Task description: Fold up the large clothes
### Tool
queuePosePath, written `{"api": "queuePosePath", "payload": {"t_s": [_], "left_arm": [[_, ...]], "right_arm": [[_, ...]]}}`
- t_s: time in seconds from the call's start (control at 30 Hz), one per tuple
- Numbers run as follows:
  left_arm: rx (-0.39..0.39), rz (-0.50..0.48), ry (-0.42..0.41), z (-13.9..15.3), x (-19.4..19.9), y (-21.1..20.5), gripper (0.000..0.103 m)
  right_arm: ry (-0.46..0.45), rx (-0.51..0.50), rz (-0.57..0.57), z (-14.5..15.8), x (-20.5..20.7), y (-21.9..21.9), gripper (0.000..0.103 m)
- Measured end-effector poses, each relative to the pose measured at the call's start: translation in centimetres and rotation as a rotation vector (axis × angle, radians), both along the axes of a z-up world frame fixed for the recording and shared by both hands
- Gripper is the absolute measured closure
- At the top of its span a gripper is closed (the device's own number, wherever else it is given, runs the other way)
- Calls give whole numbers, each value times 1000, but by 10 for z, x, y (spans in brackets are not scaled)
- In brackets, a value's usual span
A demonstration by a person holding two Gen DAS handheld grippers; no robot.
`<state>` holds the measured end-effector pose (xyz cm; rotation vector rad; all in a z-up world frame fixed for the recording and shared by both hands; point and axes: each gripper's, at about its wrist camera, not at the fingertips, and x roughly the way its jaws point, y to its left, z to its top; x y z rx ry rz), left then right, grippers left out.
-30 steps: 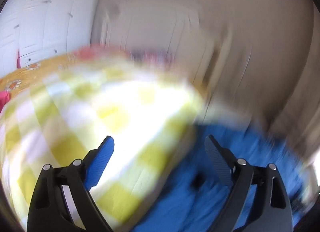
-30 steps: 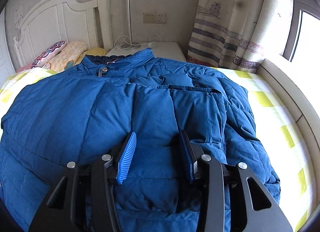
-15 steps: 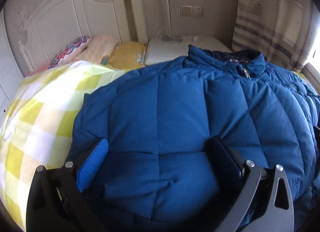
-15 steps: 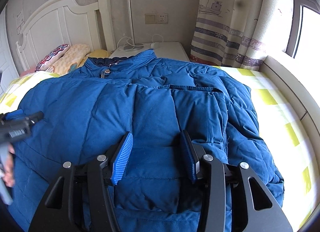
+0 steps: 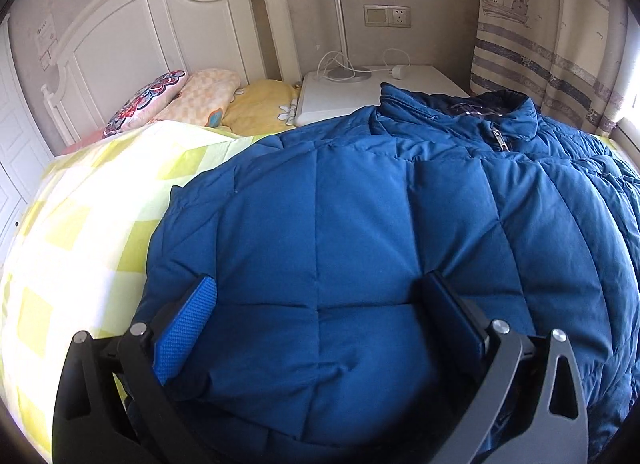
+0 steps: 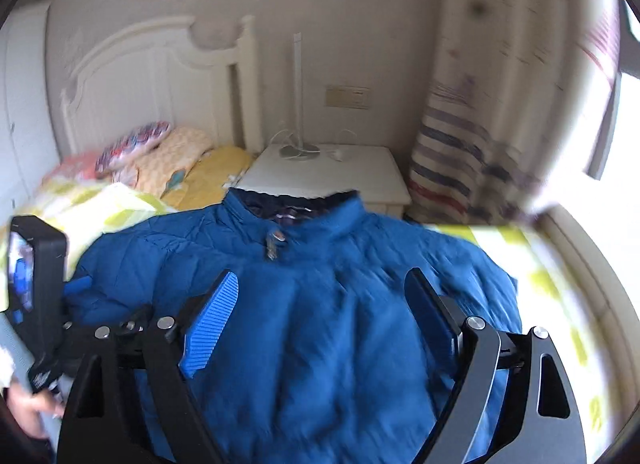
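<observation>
A large blue puffer jacket (image 5: 380, 232) lies spread on the bed, collar and zipper toward the nightstand. My left gripper (image 5: 320, 304) is open, its fingers straddling a puffed part near the jacket's left edge, pressed low on it. In the right wrist view the jacket (image 6: 328, 324) lies below my right gripper (image 6: 320, 300), which is open and held above the jacket's middle. The left gripper's body (image 6: 36, 292) shows at that view's left edge, in a hand.
The bed has a yellow-checked quilt (image 5: 88, 224) and pillows (image 5: 192, 100) against a white headboard (image 5: 160, 24). A white nightstand (image 5: 380, 84) with a lamp and cables stands behind the collar. A striped curtain (image 5: 552, 44) and window ledge are at the right.
My left gripper swung from the quilt onto the jacket's left side and settled. My right gripper opened wider, let go of the jacket fold and rose back; its view is blurred.
</observation>
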<state>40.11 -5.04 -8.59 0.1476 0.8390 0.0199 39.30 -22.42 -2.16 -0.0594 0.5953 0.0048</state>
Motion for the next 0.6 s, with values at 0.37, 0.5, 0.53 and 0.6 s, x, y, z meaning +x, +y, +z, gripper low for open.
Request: {"api": "queuePosePath", "payload": {"t_s": [0.37, 0.5, 0.53, 0.6], "left_arm": [[-28, -11, 128, 20, 11, -6, 2], [-136, 25, 31, 50, 39, 3, 2], [-114, 50, 42, 44, 51, 3, 2], [-83, 54, 154, 11, 79, 0, 2]], "right_arm": [[233, -27, 31, -73, 59, -3, 13], [230, -30, 29, -74, 61, -1, 13], [229, -29, 28, -73, 60, 0, 13], [228, -27, 28, -73, 58, -1, 13]]}}
